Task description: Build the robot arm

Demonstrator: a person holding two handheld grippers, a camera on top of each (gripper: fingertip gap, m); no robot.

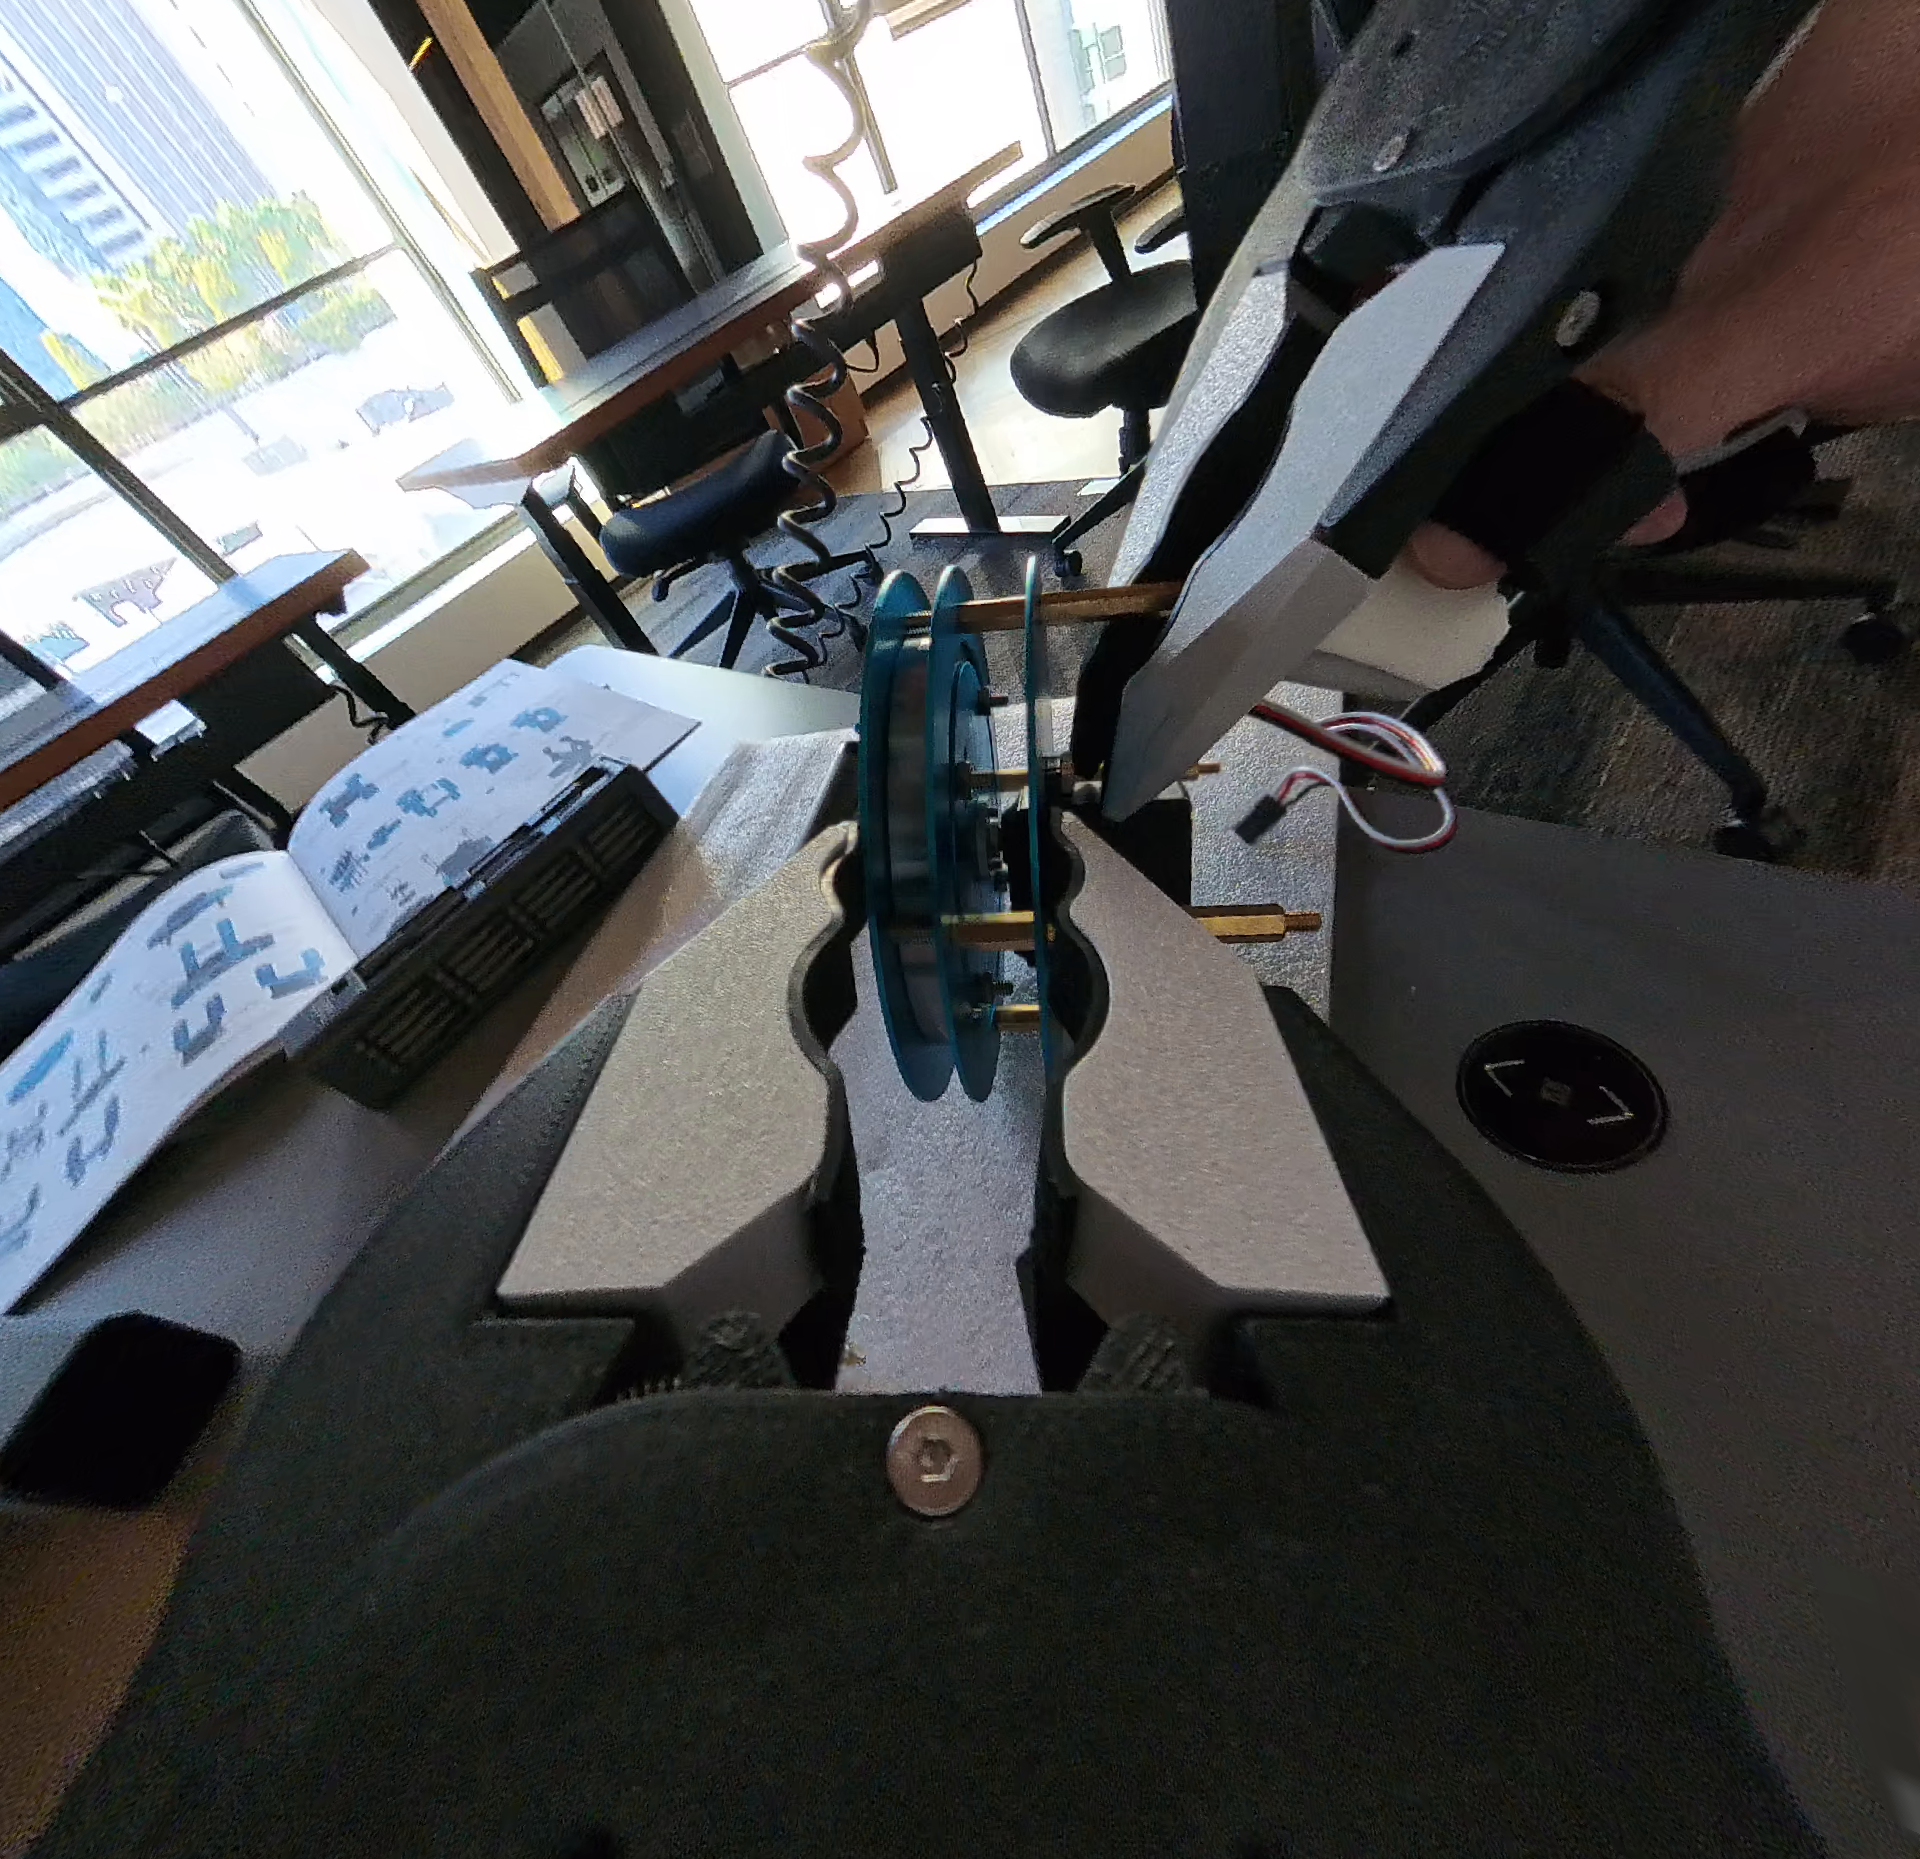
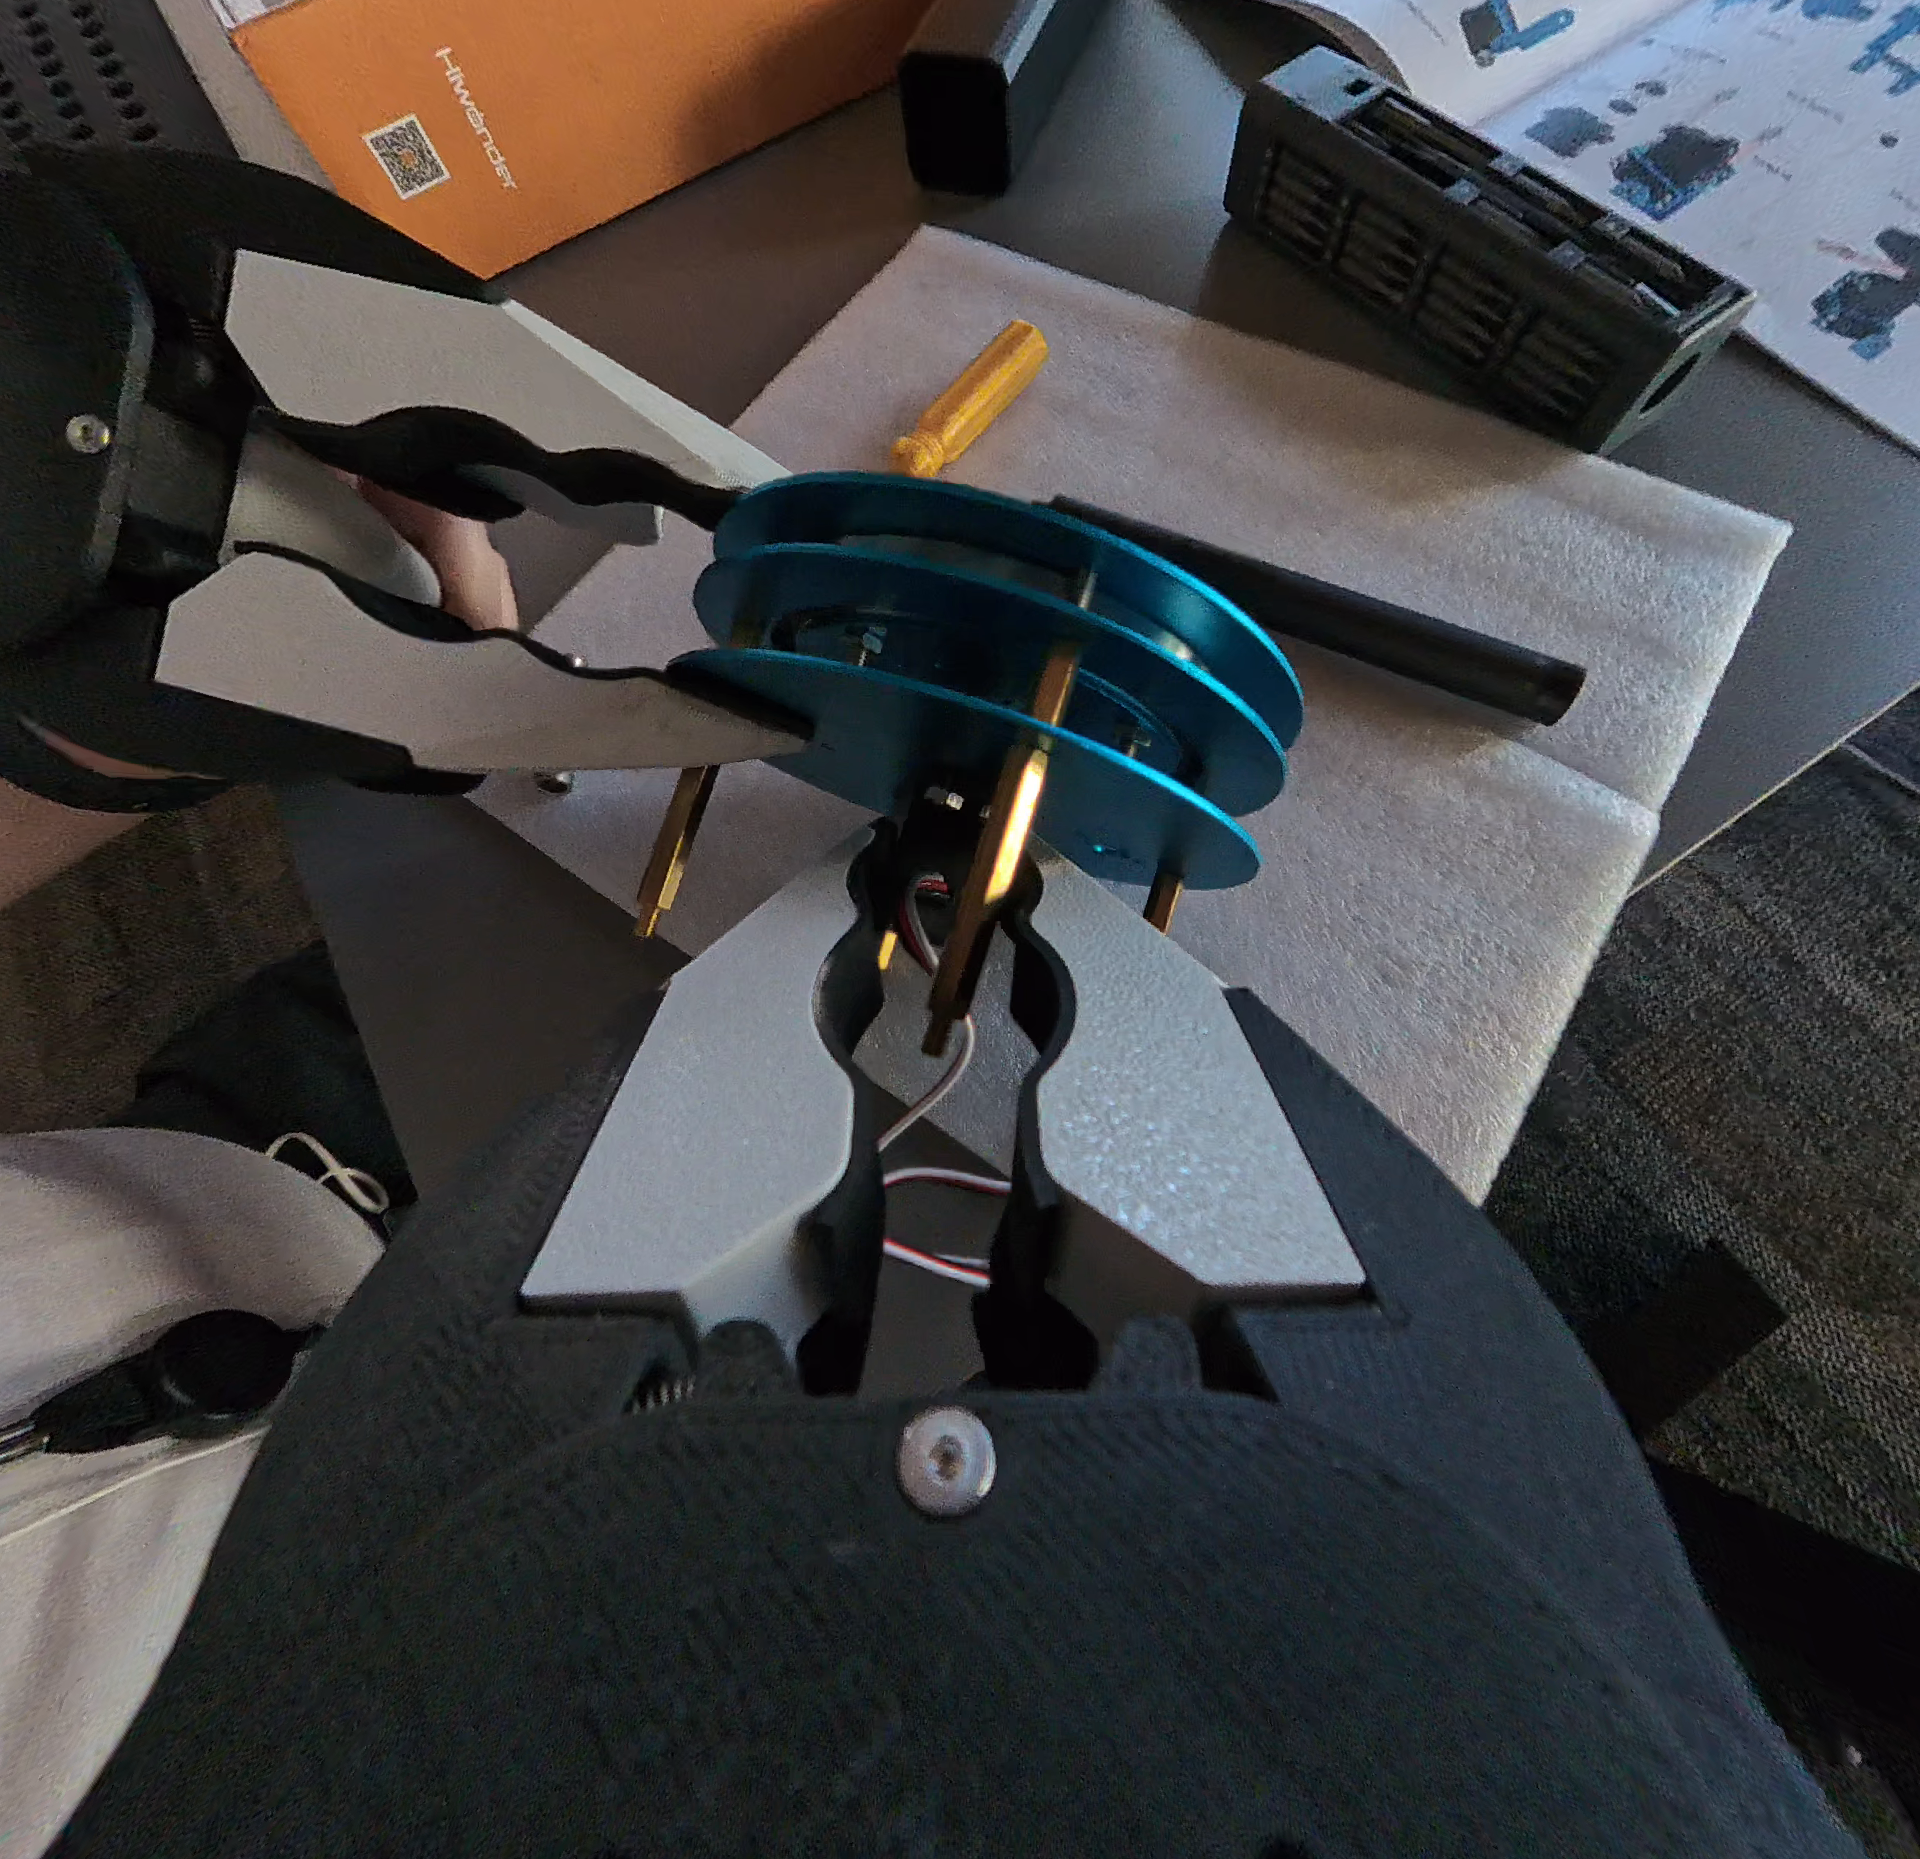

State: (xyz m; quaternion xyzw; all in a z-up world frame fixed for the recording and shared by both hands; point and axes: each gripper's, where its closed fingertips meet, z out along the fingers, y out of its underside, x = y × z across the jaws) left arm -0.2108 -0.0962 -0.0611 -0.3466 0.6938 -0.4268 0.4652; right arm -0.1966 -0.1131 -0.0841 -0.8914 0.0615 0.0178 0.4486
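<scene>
A stack of three blue metal discs [image 1: 940, 874] joined by brass standoffs [image 1: 997, 926] is held above a white foam mat [image 2: 1351, 874]. My left gripper [image 1: 956, 864] is shut across the stack, one finger on each outer disc; it also shows in the right wrist view [image 2: 774, 614]. My right gripper [image 2: 951, 869] is closed around a brass standoff [image 2: 997, 853] and the black motor part under the bottom disc [image 2: 1039, 770]. In the left wrist view it [image 1: 1096, 786] comes in from the upper right. A red, white and black wire [image 2: 935, 1186] hangs from the stack between my right fingers.
On the mat lie a yellow screwdriver handle [image 2: 971, 396] and a black rod [image 2: 1320, 614]. An orange box [image 2: 582, 74], a black bit case [image 2: 1475, 251] and an open manual [image 1: 208, 926] sit on the grey desk [image 1: 1662, 926]. Stools [image 1: 1101, 344] and desks stand by the windows. Only a small space, under 4 cm, lies between the two pairs of fingers.
</scene>
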